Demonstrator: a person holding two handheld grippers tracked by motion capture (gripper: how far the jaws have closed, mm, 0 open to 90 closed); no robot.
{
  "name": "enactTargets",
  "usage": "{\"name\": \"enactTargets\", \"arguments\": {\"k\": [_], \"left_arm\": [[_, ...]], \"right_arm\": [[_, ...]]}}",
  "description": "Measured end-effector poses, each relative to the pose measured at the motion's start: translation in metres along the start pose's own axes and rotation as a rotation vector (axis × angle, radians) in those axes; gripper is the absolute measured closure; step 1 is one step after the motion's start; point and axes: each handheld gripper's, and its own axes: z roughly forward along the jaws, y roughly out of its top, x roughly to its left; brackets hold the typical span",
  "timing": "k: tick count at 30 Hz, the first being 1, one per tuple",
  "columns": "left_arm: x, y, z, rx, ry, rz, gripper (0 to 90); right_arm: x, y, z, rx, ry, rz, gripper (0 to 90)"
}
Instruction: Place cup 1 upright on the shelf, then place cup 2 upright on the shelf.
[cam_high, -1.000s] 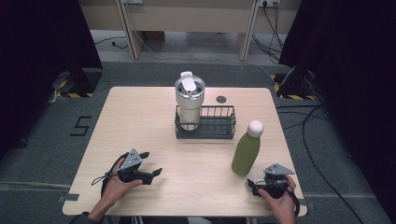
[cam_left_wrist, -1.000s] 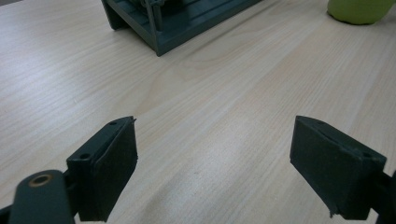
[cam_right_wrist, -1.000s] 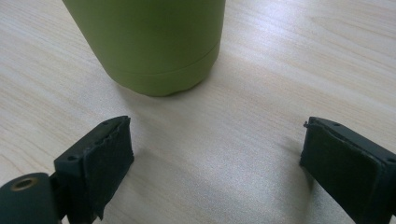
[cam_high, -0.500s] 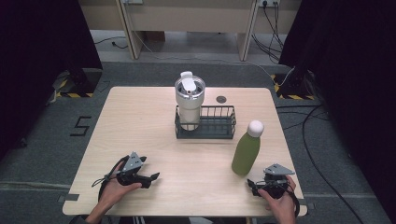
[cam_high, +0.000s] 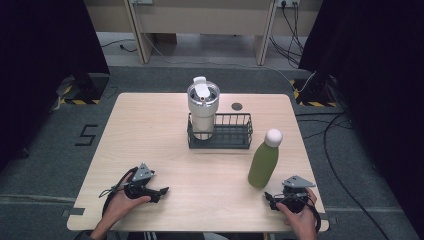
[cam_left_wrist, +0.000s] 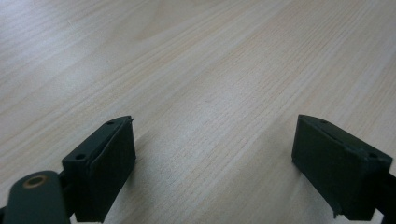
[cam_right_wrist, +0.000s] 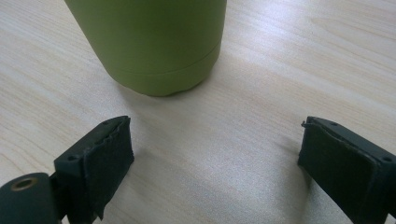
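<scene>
A green bottle (cam_high: 263, 164) with a white cap stands upright on the right part of the wooden table (cam_high: 165, 135). Its base (cam_right_wrist: 159, 51) fills the top of the right gripper view, just beyond the jaws. My right gripper (cam_high: 272, 198) rests near the table's front right edge, open, with nothing between its jaws (cam_right_wrist: 215, 163). My left gripper (cam_high: 161, 192) lies at the front left, held by a hand, open over bare wood (cam_left_wrist: 212, 158). A cream tumbler (cam_high: 203, 106) with a lid stands in the left end of a black wire basket (cam_high: 235, 131).
A small dark round disc (cam_high: 236, 106) lies on the table behind the basket. Cables (cam_high: 340, 145) run over the grey floor to the right. Black curtains (cam_high: 45, 60) hang on both sides, and a desk frame (cam_high: 200, 25) stands beyond the table.
My left gripper has slid a little toward the front edge of the table. The right gripper, bottle, tumbler and basket have stayed in place.
</scene>
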Motion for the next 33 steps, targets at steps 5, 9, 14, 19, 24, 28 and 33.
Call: {"name": "enactTargets", "arguments": {"k": [5, 9, 14, 19, 24, 28, 33], "left_arm": [[0.000, 0.000, 0.000, 0.000, 0.000, 0.000, 12.8], [0.000, 0.000, 0.000, -0.001, 0.000, -0.001, 12.8], [0.000, 0.000, 0.000, -0.001, 0.000, 0.000, 12.8], [0.000, 0.000, 0.000, 0.000, 0.001, 0.001, 12.9], [0.000, 0.000, 0.000, -0.001, 0.000, 0.000, 12.8], [0.000, 0.000, 0.000, -0.001, 0.001, 0.000, 12.8], [0.000, 0.000, 0.000, 0.000, 0.000, 0.000, 12.8]], "right_arm": [[0.000, 0.000, 0.000, 0.000, 0.000, 0.000, 9.9], [0.000, 0.000, 0.000, 0.000, 0.000, 0.000, 9.9], [0.000, 0.000, 0.000, 0.000, 0.001, 0.000, 9.9], [0.000, 0.000, 0.000, 0.000, 0.001, 0.000, 9.8], [0.001, 0.000, -0.002, -0.013, 0.025, -0.016, 17.4], [0.001, -0.002, -0.004, -0.038, 0.015, -0.012, 15.7], [0.000, 0.001, -0.017, -0.097, 0.008, -0.022, 15.3]]}}
